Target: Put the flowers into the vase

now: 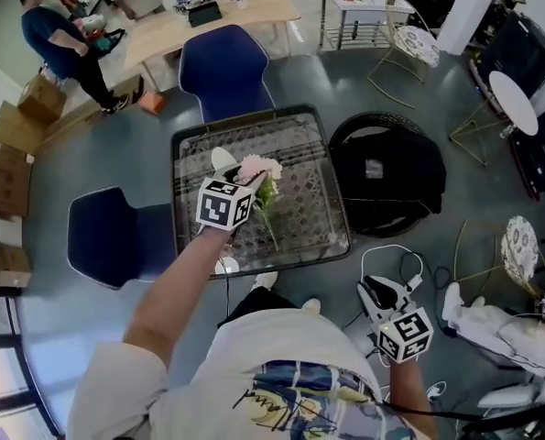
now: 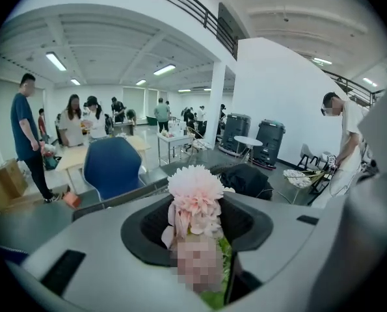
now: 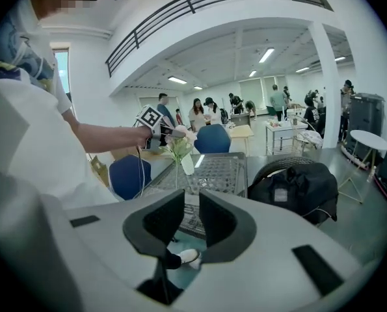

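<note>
**Jaws clenched on flowers (image 1: 261,170) above the worktop (image 1: 313,218)**

The left gripper (image 1: 246,191) held the pink blooms over the glass-and-mesh top, near a white vase (image 1: 222,159). The right gripper (image 1: 375,291) hung empty, jaws slightly parted. Blue chairs (image 1: 224,67) stood on the grey floor (image 1: 116,163).

Cannot make out the stems of the flowers (image 2: 194,190) in the left gripper view, blurred over below the bloom. Hidden beneath the left gripper (image 1: 246,191) in the head view (marker cube on top): its jaws. Too small to tell: the things on the far wooden table (image 1: 254,7).
</note>
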`<state>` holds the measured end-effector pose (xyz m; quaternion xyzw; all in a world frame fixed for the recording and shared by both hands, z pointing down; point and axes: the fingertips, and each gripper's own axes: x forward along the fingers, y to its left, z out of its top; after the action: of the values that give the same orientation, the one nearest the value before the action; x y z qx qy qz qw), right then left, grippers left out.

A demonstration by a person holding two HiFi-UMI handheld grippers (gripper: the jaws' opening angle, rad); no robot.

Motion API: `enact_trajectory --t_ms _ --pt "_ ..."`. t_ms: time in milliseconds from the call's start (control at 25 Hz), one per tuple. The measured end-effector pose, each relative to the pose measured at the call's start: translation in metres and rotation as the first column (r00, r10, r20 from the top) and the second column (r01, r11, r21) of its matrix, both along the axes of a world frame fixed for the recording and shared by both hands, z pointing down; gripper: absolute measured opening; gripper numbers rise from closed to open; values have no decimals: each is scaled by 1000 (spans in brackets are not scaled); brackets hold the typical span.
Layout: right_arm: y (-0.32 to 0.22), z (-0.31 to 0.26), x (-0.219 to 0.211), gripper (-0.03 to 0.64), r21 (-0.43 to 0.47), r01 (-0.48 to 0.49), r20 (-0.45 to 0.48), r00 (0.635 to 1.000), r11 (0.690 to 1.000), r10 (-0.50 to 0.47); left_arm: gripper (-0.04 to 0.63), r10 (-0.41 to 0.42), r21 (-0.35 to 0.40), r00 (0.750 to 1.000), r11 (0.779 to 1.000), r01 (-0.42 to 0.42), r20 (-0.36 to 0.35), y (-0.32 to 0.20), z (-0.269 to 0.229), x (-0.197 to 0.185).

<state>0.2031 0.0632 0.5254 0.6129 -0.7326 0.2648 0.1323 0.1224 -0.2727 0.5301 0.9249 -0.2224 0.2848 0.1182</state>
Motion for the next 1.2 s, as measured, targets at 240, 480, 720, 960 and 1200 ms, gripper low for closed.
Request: enact_trajectory --t_ms 240,480,720,960,1200 --pt "-19 1 -4 61 5 106 29 994 994 -106 183 -55 142 996 988 64 -65 -9 -79 -41" --pt "-45 -4 -15 61 23 148 27 988 989 -149 181 -121 313 989 939 143 -89 -50 -142 -85" --pt "-56 -12 -23 61 24 133 6 991 991 -134 179 -120 440 987 884 157 -110 -87 -176 -99" --pt "-59 -15 -32 61 6 92 -15 996 996 -91 178 -107 495 985 854 159 -132 -115 -174 -101" --pt "-61 -20 -34 61 -26 31 -31 999 999 -31 176 -77 549 987 824 144 -143 -141 -169 -89"
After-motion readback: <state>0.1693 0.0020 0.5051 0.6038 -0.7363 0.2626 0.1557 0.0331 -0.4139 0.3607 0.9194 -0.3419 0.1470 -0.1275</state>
